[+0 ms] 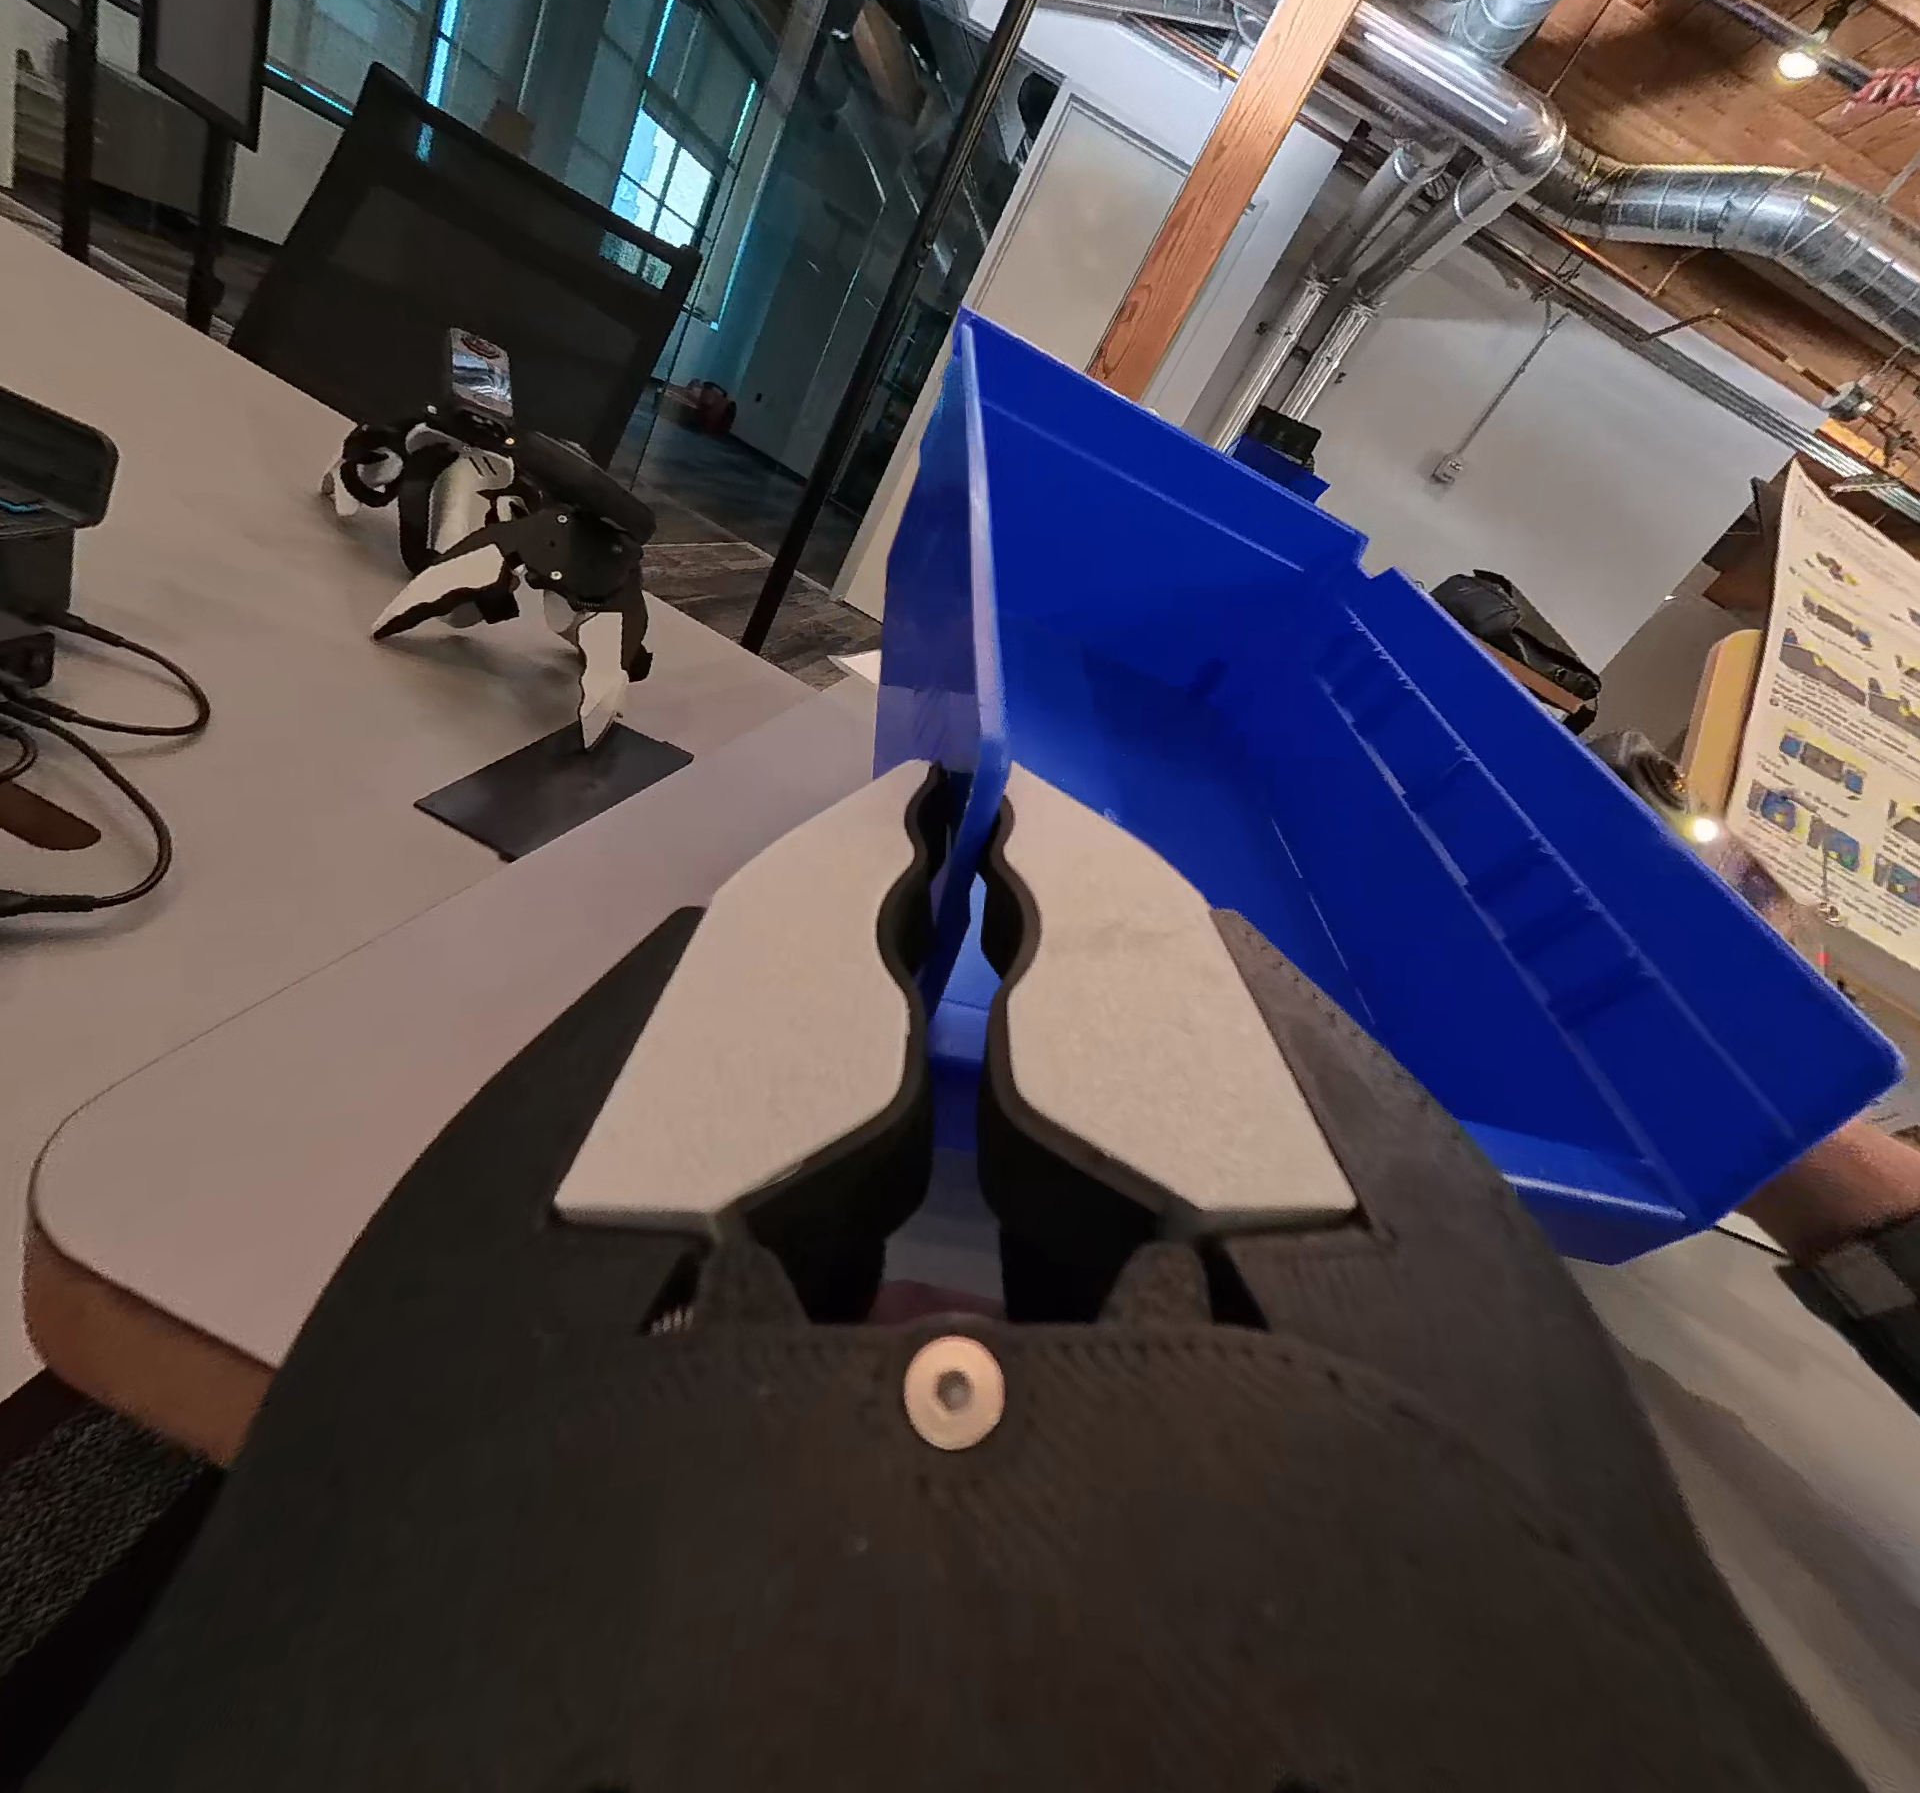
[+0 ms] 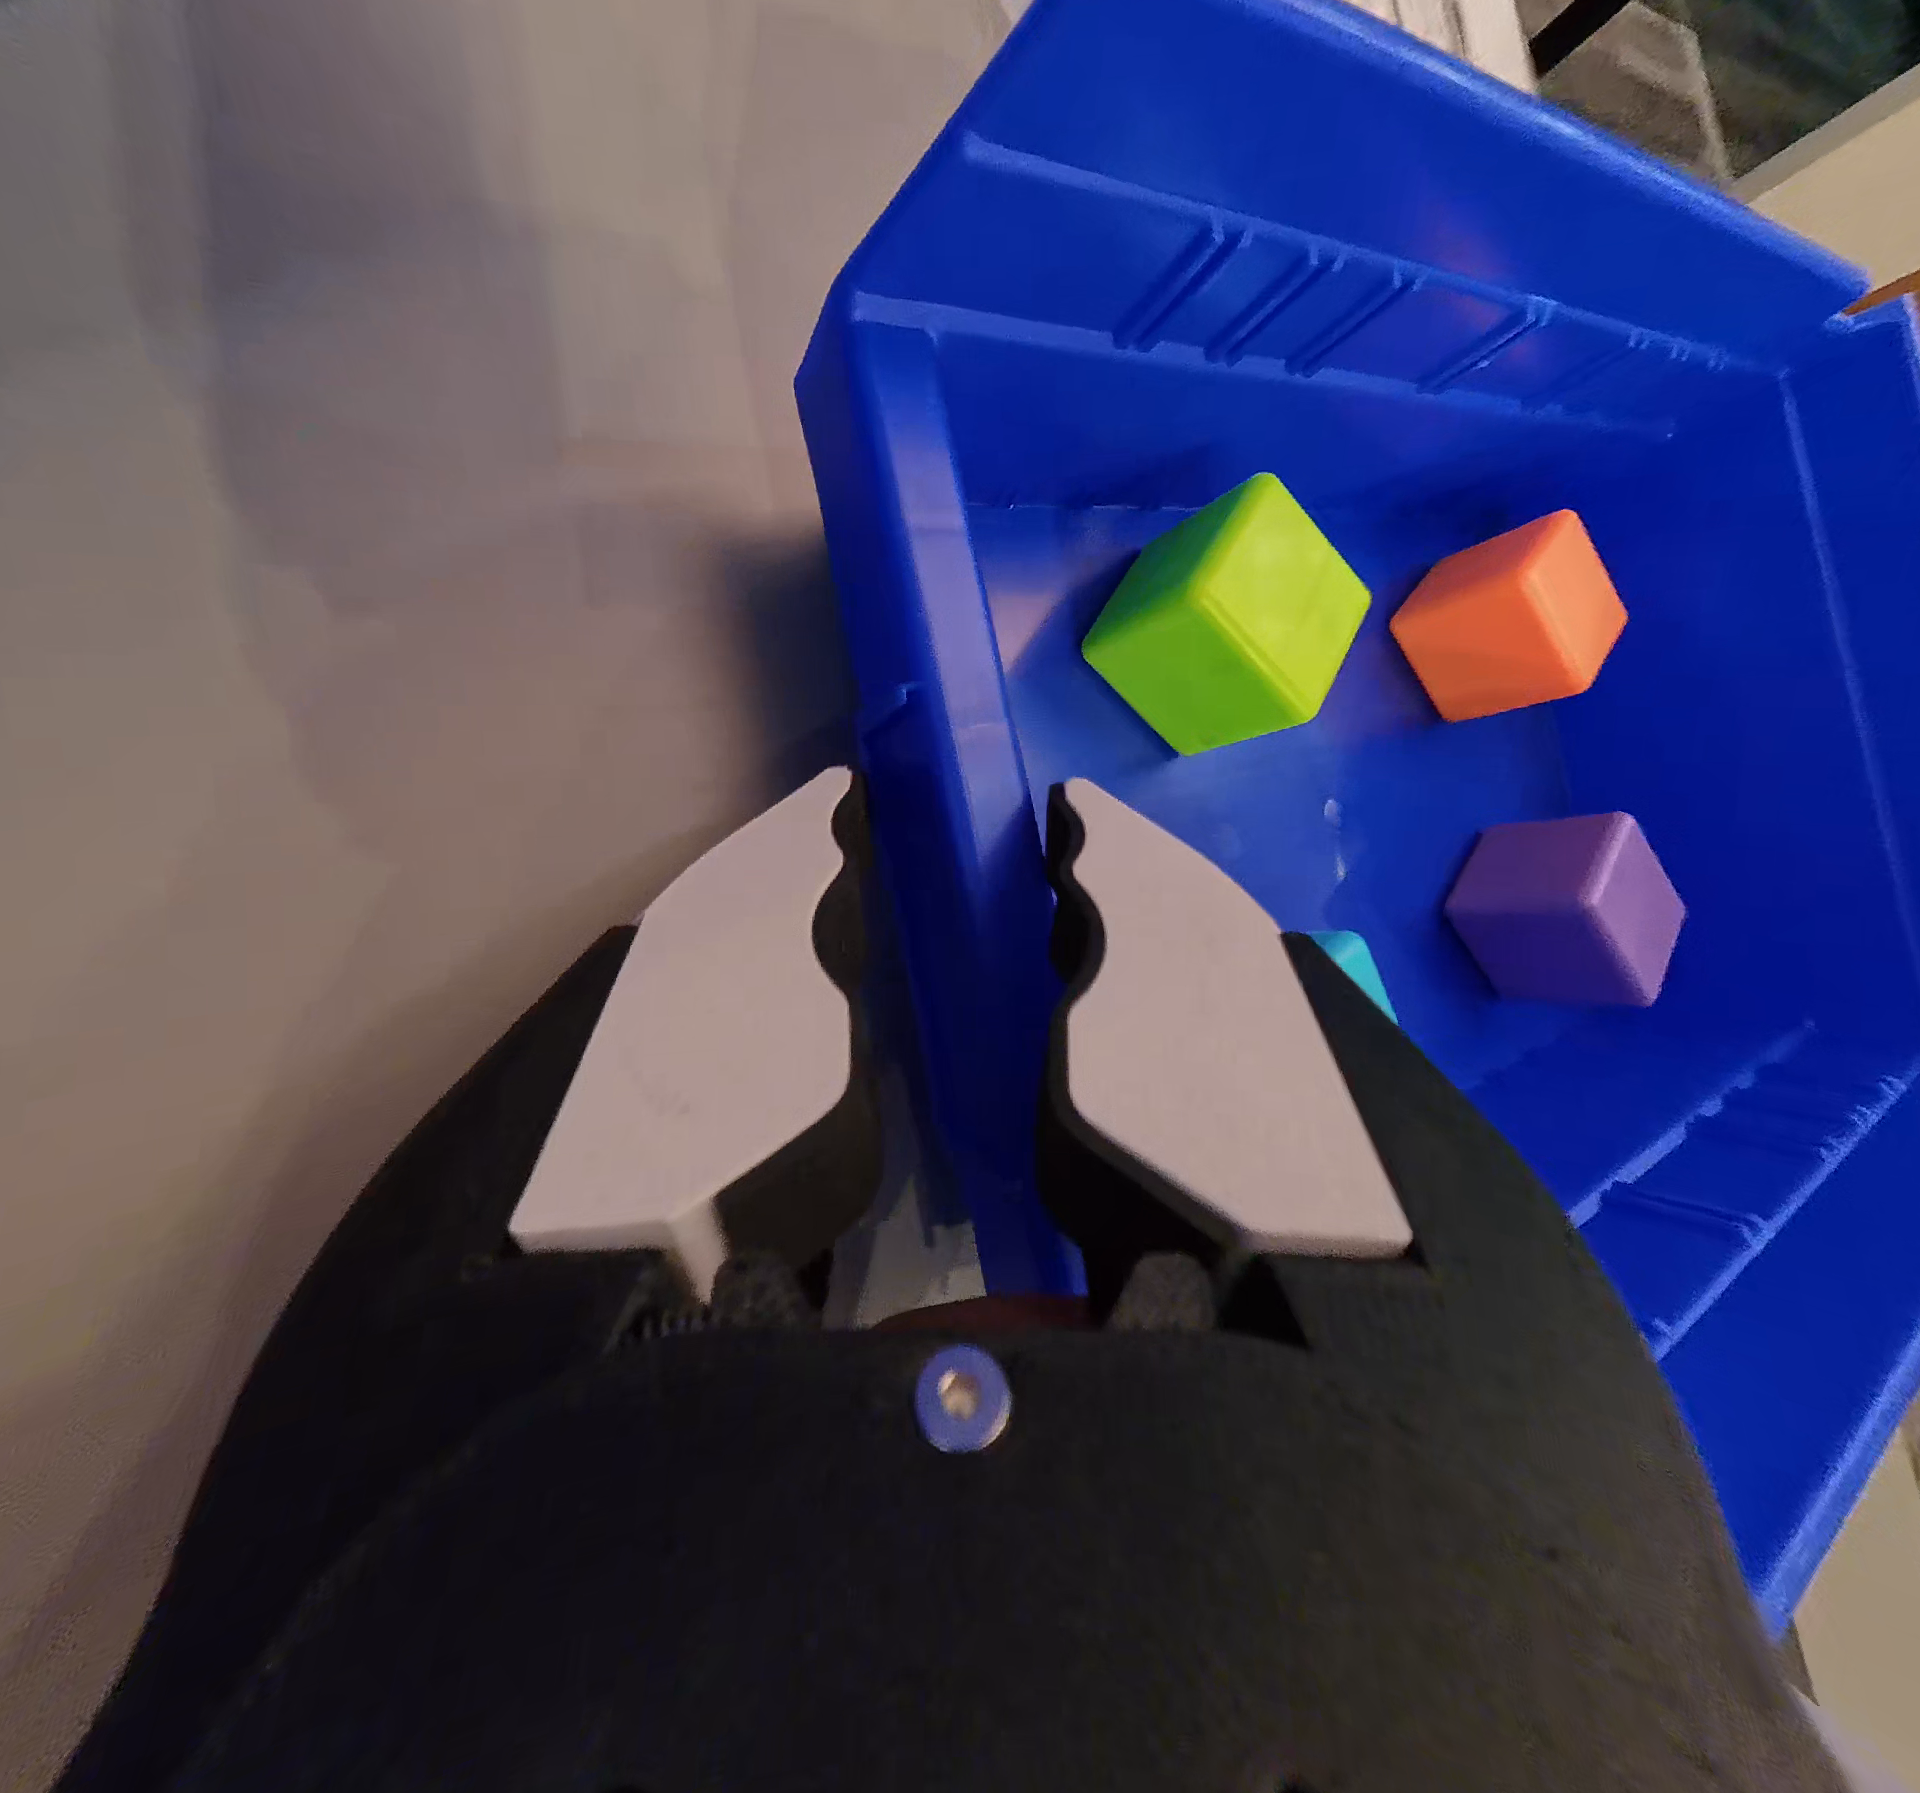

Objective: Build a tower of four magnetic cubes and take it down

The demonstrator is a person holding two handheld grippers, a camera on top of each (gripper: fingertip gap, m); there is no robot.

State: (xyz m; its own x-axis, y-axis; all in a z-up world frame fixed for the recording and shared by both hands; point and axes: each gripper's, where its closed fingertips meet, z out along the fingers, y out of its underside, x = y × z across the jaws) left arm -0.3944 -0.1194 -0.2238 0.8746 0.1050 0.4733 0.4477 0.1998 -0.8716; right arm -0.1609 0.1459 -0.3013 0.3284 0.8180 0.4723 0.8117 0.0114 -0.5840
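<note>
Both tongs pinching walls of the blue bin [image 2: 1299,216]: left tongs [image 1: 961,813], right tongs [image 2: 951,808]. Inside, just right of the right tongs: green cube [image 2: 1226,616], orange cube [image 2: 1507,616], purple cube [image 2: 1569,907], teal cube [image 2: 1351,969] peeking out.

Bright window-lit left view; right view dimmer, motion-blurred, wide-angle edges bent
</note>
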